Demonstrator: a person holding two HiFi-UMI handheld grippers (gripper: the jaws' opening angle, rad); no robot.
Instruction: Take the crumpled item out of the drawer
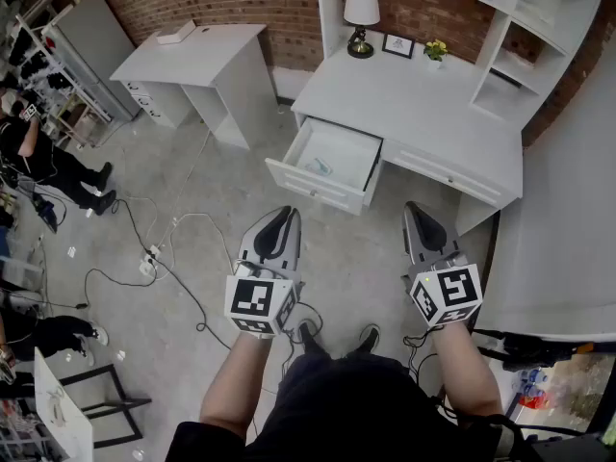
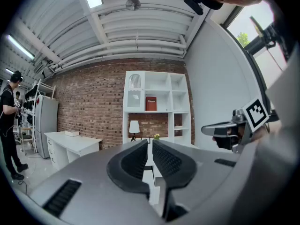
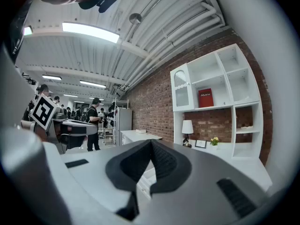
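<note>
A small, pale crumpled item (image 1: pixel 320 166) lies on the bottom of the open drawer (image 1: pixel 313 187), towards its left side and, as far as can be told, clear of the walls. The drawer is pulled out from the left end of the white desk (image 1: pixel 414 104), below the lamp (image 1: pixel 361 12).

Both tools are held low, well short of the drawer. The left gripper (image 1: pixel 279 213) is closed with nothing between its jaws, and the right gripper (image 1: pixel 414 210) is likewise closed and empty.

The step in hand is judged to be the approach. The left gripper, more nearly in line with the drawer, would probably be the better choice. Its jaws should be opened before it is lowered. It is best brought in from above, over the front panel, so that the rim is not struck. The jaws should be set astride the item and closed gently, since it looks light and soft. It should then be lifted straight up, clear of the walls. The cables (image 1: pixel 173 258) on the floor should be minded when stepping forward.
</note>
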